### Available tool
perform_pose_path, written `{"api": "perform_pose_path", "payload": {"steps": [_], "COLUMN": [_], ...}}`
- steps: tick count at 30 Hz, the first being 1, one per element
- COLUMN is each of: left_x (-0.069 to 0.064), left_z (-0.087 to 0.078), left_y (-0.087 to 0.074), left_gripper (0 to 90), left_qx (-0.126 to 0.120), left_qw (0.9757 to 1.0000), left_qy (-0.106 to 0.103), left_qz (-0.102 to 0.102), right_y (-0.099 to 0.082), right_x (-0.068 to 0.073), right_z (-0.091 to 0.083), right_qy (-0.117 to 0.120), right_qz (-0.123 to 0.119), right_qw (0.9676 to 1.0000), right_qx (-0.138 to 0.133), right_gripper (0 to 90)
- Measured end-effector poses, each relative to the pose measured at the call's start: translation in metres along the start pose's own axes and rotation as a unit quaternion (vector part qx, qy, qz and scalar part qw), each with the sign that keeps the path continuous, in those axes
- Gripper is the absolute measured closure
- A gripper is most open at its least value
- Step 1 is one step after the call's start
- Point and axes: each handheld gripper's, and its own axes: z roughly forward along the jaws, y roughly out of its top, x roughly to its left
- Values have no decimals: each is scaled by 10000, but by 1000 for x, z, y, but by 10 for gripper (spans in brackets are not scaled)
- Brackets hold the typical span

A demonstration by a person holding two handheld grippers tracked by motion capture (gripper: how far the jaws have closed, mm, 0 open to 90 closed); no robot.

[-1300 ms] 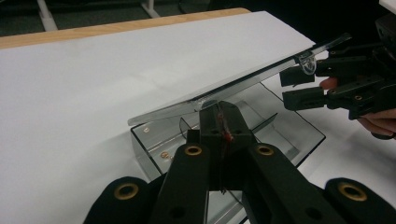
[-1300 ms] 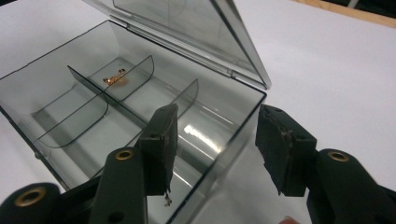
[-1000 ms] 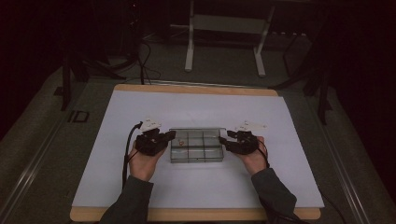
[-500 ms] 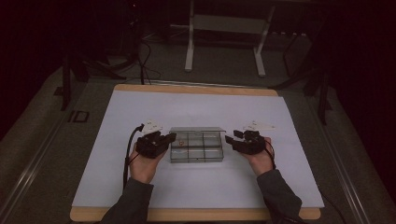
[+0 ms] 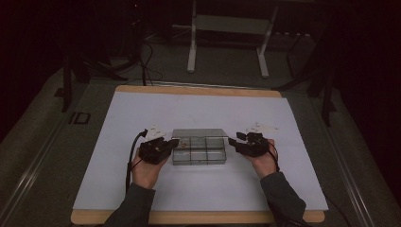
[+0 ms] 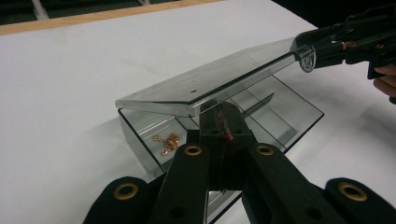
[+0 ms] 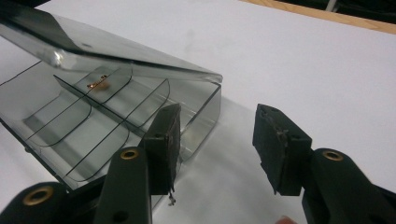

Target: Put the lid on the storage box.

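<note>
Right now your left gripper (image 6: 223,135) pinches the clear compartment box (image 5: 198,150) by its near wall to steady it. Your right gripper (image 7: 217,144), fingers spread and empty, sits beside the half-raised lid (image 6: 210,81)

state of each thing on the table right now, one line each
clear box: resting on the white table
lid: partly raised
gold trinket: lying in a compartment
left gripper: shut, at the box's end
right gripper: open, nothing between its jaws
</note>
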Motion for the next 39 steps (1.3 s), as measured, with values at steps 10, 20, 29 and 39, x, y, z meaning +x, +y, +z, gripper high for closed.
{"api": "perform_pose_path", "payload": {"steps": [10, 20, 29, 39], "left_x": [-1, -1, -1, 0], "left_z": [1, 3, 4, 5], "left_y": [-7, -15, -25, -36], "left_gripper": [893, 893, 893, 893], "left_qx": [78, 166, 313, 436], "left_qw": [9999, 9998, 9995, 9990], "left_qy": [69, 67, 48, 65], "left_qz": [21, 4, 14, -77], "right_y": [0, 1, 1, 1], "right_x": [0, 0, 0, -1], "right_z": [-1, -2, -1, -3], "right_qy": [16, 14, 24, 23], "right_qz": [-34, -26, -35, -25], "right_qw": [10000, 10000, 10000, 10000], "right_qx": [6, -10, -10, -38], "right_gripper": [521, 520, 519, 518]}}
